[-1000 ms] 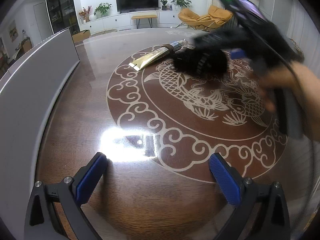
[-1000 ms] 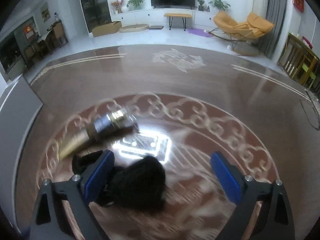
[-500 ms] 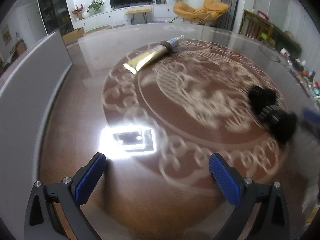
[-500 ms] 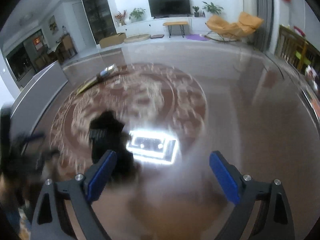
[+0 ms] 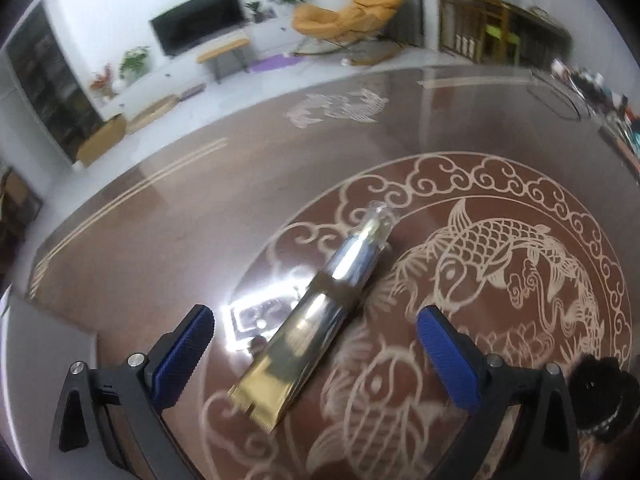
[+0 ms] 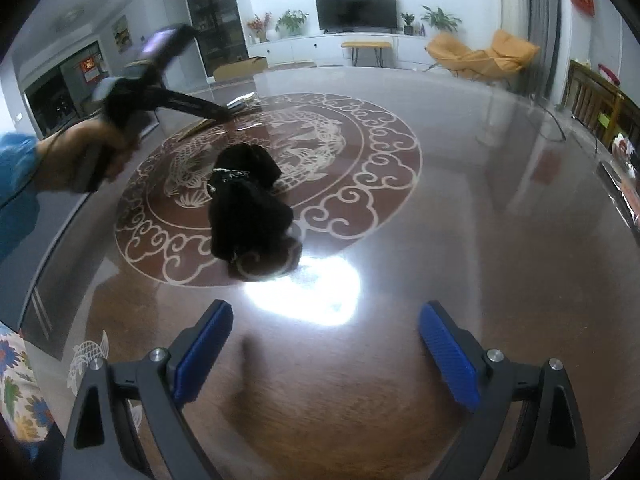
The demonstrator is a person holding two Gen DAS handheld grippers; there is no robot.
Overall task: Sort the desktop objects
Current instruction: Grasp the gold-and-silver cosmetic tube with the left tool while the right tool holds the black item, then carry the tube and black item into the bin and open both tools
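Left gripper (image 5: pixel 316 354): blue-padded fingers spread wide, nothing pinched. It's hanging low over the glossy brown desk with the pale koi-and-cloud medallion (image 5: pixel 520 320), straddling the near end of the tube.

Gold tube: shiny gold squeeze tube with a chrome neck and clear cap (image 5: pixel 316 320) lies flat on the left part of the medallion. Its crimped flat end sits between the left pads, and the cap points away and slightly right, toward the far edge of the desk.

Long axis: runs nearly along the fingers, tilted a bit to the right, so the pads face the tube's long sides. I'd guess closing straight in would catch the flat body crosswise, which looks like the easy grab.

Nearer hand: left, no contest. From the right camera the tube is only a sliver at the far left rim of the medallion, under the other tool.

Black bundle: dark fuzzy lump with a speckled band (image 6: pixel 250 208) sits on the near-right part of the medallion. It's ahead and a little left of the right tool, and well apart from it. Can't tell exactly what it is.

Right gripper (image 6: pixel 326 354): also spread wide and empty, above bare desk near a bright lamp reflection (image 6: pixel 308 292).
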